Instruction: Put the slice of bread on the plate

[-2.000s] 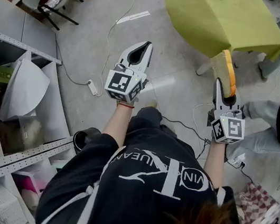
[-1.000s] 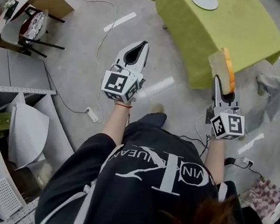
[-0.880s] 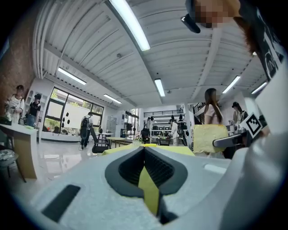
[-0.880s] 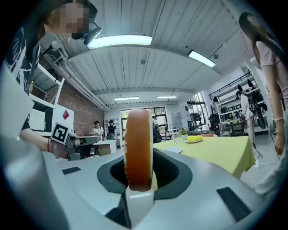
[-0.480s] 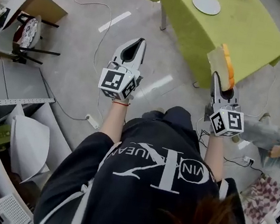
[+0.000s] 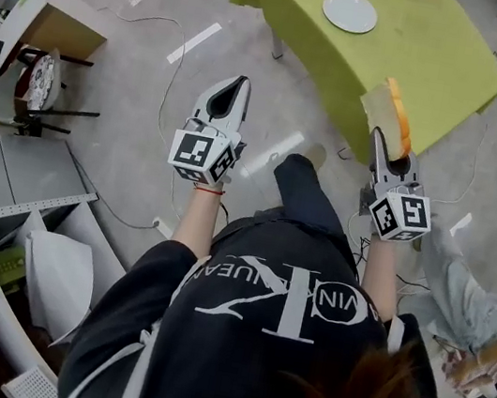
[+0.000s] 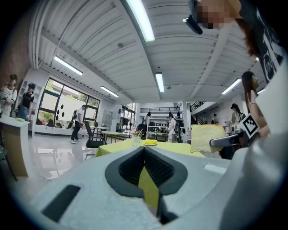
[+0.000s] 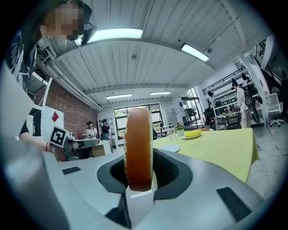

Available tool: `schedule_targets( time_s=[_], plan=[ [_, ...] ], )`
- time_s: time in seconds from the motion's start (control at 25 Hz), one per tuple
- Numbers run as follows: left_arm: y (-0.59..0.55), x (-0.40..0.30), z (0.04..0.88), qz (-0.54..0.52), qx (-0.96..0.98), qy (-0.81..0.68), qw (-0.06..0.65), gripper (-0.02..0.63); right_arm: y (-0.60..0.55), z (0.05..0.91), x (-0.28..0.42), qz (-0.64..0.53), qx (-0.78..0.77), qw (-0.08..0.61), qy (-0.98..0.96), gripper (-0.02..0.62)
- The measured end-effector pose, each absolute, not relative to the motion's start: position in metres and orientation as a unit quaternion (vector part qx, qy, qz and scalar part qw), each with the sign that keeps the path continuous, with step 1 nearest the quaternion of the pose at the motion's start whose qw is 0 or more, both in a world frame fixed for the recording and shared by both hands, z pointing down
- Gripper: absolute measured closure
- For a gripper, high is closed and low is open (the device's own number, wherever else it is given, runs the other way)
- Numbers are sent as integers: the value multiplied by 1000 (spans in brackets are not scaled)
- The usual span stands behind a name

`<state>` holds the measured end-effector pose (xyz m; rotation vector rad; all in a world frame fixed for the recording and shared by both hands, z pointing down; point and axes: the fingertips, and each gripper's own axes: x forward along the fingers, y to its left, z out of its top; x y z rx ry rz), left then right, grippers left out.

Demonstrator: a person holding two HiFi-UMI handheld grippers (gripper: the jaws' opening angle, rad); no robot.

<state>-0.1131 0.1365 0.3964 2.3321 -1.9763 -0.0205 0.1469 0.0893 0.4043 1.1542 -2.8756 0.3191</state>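
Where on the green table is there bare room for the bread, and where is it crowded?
The white plate is empty. Bare green cloth spreads between it and the table's near right edge, ahead of the bread slice in the right gripper. The far edge is busier: a second dish and a glass.

Slice of bread (image 6: 392, 114) with a smooth, glossy brown crust and a pale, rough crumb face. Left gripper (image 6: 238, 87) and right gripper (image 6: 390, 148) in matt pale-grey plastic with black ribbed pads (image 7: 128, 166). Tabletop (image 6: 426, 53) under matt yellow-green cloth; smooth white plate (image 6: 350, 11); polished grey floor (image 6: 142, 98) with soft reflections.
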Motion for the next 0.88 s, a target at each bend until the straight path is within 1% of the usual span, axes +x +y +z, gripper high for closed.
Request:
schedule_targets(
  time_s=[0.28,0.44,0.64,0.88],
  plan=[
    [52,-126,389,-10,772,-635,37,600,14,402,121,111,357,13,-927,494],
    [6,-126,394,-9,781,-623,41,600,-22,410,105,119,349,25,-929,494],
    [-46,-115,405,-4,790,-610,55,600,-65,422,101,132,337,51,-931,494],
    [-101,-109,415,-8,795,-604,57,600,-110,431,99,139,327,59,-933,494]
  ],
)
